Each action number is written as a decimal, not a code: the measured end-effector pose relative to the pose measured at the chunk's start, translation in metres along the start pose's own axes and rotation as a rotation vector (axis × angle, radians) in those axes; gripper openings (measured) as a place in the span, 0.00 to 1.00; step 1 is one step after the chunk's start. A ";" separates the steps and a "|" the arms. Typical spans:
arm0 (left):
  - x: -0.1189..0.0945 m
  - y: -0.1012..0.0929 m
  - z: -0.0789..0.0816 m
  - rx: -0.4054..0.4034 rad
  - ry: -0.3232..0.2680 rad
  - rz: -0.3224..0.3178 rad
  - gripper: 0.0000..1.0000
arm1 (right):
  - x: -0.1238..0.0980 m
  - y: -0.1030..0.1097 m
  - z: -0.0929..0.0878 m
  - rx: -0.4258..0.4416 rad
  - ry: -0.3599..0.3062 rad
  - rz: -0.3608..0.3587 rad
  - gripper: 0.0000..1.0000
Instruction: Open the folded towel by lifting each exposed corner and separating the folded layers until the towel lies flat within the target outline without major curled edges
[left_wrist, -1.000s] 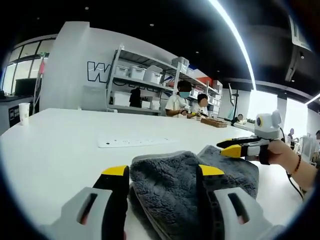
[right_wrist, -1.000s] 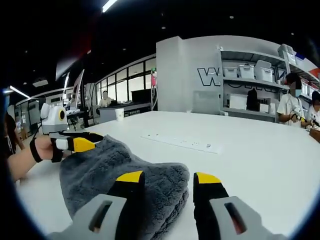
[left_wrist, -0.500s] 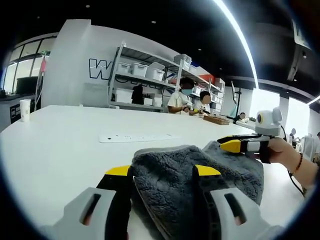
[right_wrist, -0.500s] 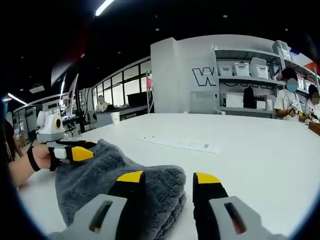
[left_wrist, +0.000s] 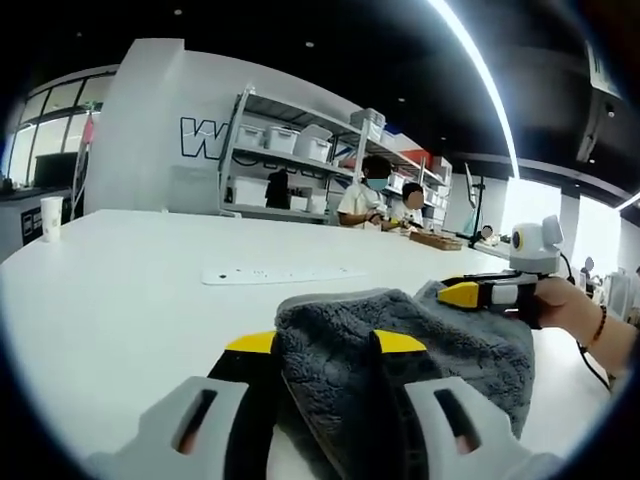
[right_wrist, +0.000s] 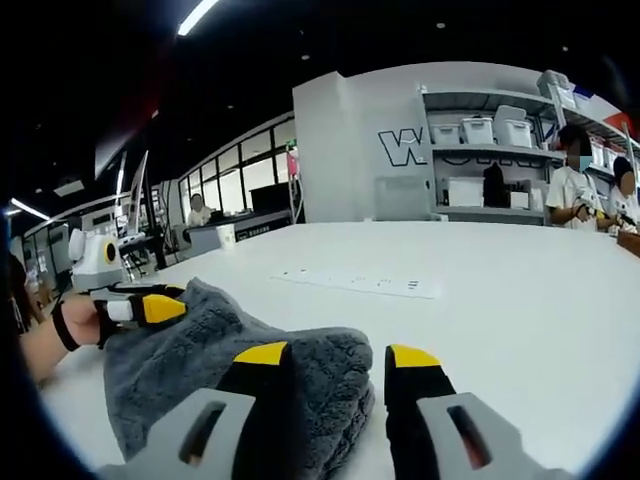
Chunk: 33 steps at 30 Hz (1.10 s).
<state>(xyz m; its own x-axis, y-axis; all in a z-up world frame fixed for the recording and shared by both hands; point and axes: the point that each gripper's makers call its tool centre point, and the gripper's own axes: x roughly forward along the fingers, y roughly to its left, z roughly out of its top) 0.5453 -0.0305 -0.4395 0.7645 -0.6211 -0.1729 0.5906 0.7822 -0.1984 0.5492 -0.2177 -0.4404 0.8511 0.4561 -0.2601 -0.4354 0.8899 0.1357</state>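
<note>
The left gripper (left_wrist: 323, 345) has narrowed its yellow-tipped jaws since a second ago; they now pinch a fold of the one grey towel (left_wrist: 420, 335) between them. The right gripper (right_wrist: 338, 356) keeps its jaws apart, the towel's edge just inside the left one. Wall lettering beyond begins with "W". Two people sit far ahead by the shelves.
</note>
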 end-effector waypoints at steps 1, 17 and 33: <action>0.000 0.001 -0.001 -0.001 0.001 0.001 0.32 | 0.000 0.000 0.000 0.002 0.000 0.002 0.32; 0.001 0.004 -0.002 -0.051 -0.012 0.004 0.17 | 0.001 0.000 -0.003 0.040 0.003 0.007 0.16; -0.001 0.009 -0.003 -0.134 -0.016 -0.003 0.04 | -0.006 -0.005 -0.004 0.098 -0.022 -0.006 0.06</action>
<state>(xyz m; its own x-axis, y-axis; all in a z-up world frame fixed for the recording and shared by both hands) 0.5491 -0.0228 -0.4435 0.7674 -0.6217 -0.1569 0.5540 0.7661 -0.3260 0.5452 -0.2243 -0.4433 0.8603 0.4499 -0.2400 -0.4007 0.8876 0.2272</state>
